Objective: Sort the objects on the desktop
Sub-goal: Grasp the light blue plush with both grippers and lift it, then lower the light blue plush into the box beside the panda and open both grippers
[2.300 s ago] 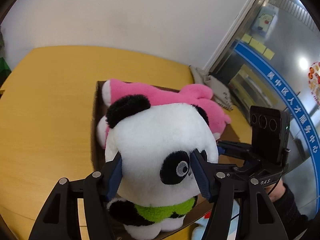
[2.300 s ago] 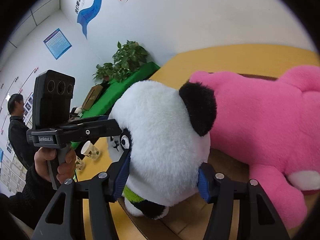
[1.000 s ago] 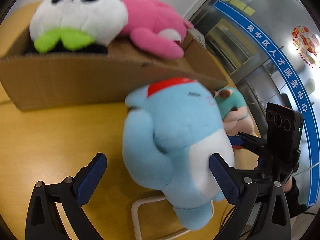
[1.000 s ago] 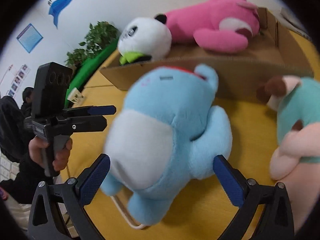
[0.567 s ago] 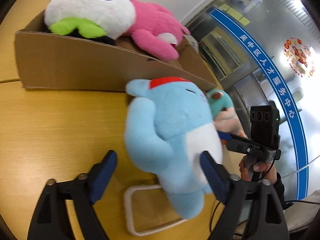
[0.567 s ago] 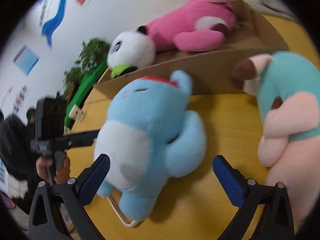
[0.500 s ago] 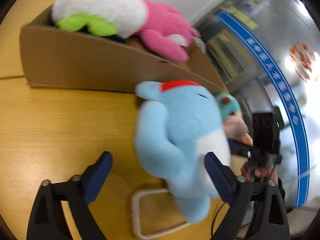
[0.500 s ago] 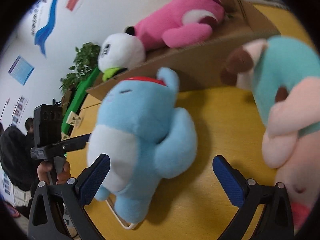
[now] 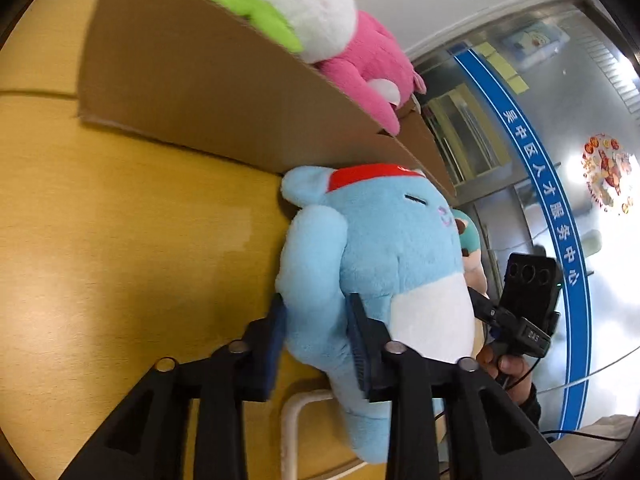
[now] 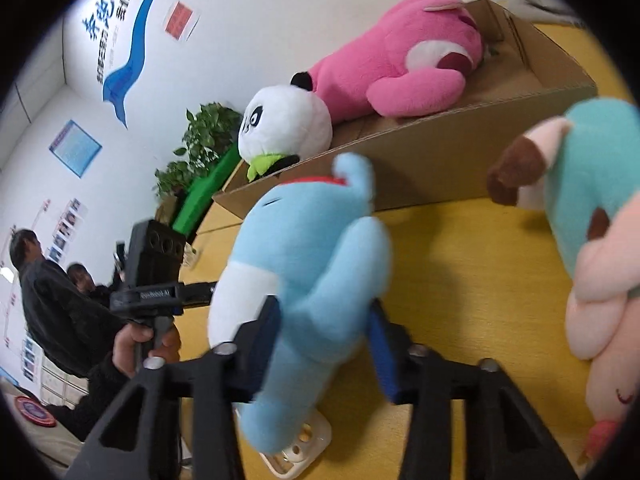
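Desk (image 9: 120,240): yellow wood, box (image 9: 224,92) sitting far | wall (image 10: 260,20): white | I'm closing both tongs, left (image 9: 316,340), right (image 10: 324,340), squeezing blue plush (image 9: 380,248).

Blue toy (image 9: 372,248): light blue plush, white belly patch, red band across the head, dark line for a closed eye. Panda (image 10: 286,130): white head, black ear and eye patches, lime green scarf. Pink toy (image 10: 396,68): bright pink, white patch on the face, darker maroon area beside it. Teal toy (image 10: 592,168): teal body, brown ear, pale pink parts. Box (image 9: 208,92): plain brown cardboard. Table (image 9: 120,240): yellow-orange wood tone. Left gripper (image 9: 318,334): black frame, dark blue pads. Right gripper (image 10: 326,344): black frame, blue pads. Tray (image 10: 304,444): cream white.
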